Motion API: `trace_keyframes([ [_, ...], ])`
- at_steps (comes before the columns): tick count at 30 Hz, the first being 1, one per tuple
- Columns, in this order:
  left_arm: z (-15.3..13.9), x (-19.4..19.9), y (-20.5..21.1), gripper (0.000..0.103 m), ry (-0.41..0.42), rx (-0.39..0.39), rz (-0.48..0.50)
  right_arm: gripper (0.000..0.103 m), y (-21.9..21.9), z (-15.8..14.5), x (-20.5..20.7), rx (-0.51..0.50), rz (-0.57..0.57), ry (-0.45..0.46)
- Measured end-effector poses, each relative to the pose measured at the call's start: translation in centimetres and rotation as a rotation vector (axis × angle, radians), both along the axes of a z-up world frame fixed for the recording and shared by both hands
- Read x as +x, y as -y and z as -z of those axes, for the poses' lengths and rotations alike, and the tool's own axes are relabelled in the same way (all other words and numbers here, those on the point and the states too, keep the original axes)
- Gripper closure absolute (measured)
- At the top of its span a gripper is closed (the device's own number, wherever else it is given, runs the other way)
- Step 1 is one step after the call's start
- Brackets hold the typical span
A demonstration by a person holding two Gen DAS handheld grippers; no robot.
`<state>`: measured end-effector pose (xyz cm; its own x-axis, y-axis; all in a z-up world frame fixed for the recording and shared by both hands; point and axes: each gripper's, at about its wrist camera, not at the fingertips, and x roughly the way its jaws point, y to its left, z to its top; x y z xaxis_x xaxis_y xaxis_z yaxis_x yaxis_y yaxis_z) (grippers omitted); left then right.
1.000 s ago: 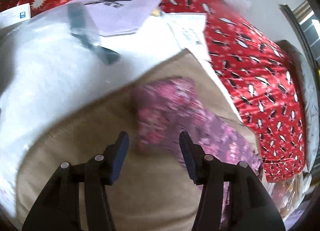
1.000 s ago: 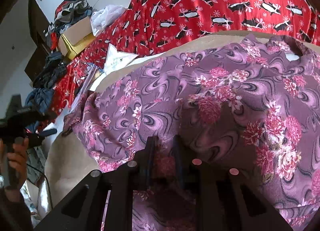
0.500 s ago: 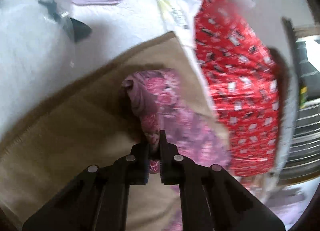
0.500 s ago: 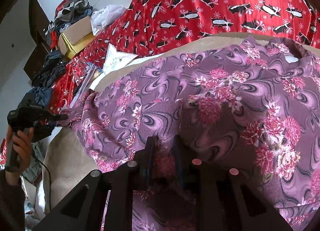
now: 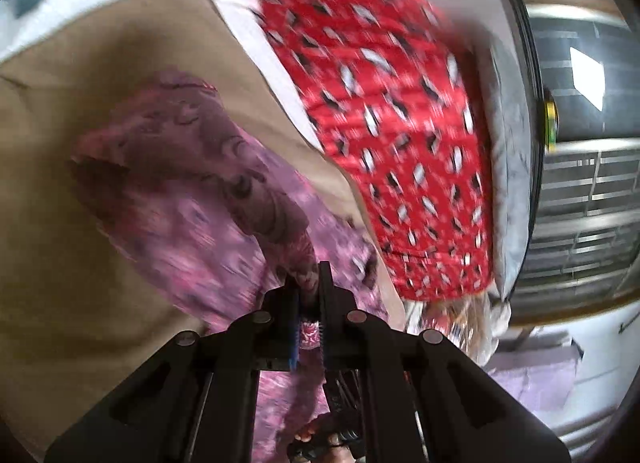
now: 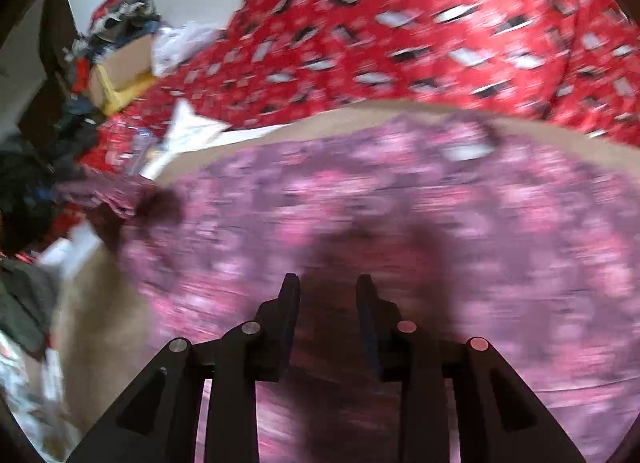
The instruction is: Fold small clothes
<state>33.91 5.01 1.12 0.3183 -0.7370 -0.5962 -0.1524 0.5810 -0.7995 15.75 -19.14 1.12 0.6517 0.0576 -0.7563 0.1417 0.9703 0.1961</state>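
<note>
The left claw (image 5: 309,283) pinches a bunched bit of the purple flowery garment (image 5: 192,199) and has lifted that end up off the tan cloth (image 5: 80,75). Half a second ago it had only just pressed together on it, lower down. The right claw (image 6: 328,295) was pressed together on the garment before; now its two fingers are spread apart, with nothing between them, just above the garment (image 6: 440,223). The garment lies spread on the tan cloth (image 6: 96,327), beside the red blanket (image 6: 400,43) with black and white shapes. Both views are blurry.
</note>
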Motion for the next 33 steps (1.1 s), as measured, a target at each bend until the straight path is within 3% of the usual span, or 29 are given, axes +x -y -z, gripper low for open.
trace_keyframes([
  [6,-0.7,-1.4,8.4,0.098,0.003,-0.003,0.113,0.068,7.2,-0.1,-4.3,-0.118,0.148,-0.012],
  [8,-0.7,-1.9,11.2,0.098,0.007,-0.011,0.144,0.068,9.0,1.2,-5.4,-0.08,0.157,-0.024],
  [10,-0.2,-2.5,13.2,0.098,0.013,-0.011,0.164,0.068,10.0,1.5,-6.4,0.001,0.161,0.024],
  [14,3.7,-3.8,16.9,0.098,-0.029,0.015,0.201,0.064,10.2,1.6,-6.2,0.034,0.153,0.031],
  [17,8.7,-4.3,18.5,0.098,-0.128,0.06,0.218,0.062,10.7,1.7,-6.4,0.059,0.146,0.04],
  [19,10.6,-4.6,18.5,0.098,-0.175,0.078,0.233,0.062,11.1,1.7,-6.6,0.082,0.147,0.046],
  [21,10.4,-5.2,17.5,0.098,-0.152,0.046,0.246,0.062,11.2,1.5,-6.5,0.099,0.15,0.039],
  [23,8.5,-5.6,15.9,0.096,-0.079,0.072,0.269,0.063,11.1,0.9,-6.4,0.107,0.162,0.018],
  [25,7.0,-6.0,14.2,0.088,-0.008,0.084,0.263,0.06,10.9,0.0,-6.1,0.158,0.166,0.024],
  [27,5.6,-6.4,11.3,0.07,0.059,0.15,0.206,0.06,10.2,-0.5,-5.6,0.246,0.135,0.049],
  [30,5.3,-6.2,7.9,0.068,0.102,0.256,0.097,0.058,8.3,-0.1,-3.8,0.409,0.083,0.03],
  [33,7.4,-5.3,5.2,0.068,0.028,0.233,0.039,0.056,6.5,1.1,-2.0,0.487,0.08,-0.012],
])
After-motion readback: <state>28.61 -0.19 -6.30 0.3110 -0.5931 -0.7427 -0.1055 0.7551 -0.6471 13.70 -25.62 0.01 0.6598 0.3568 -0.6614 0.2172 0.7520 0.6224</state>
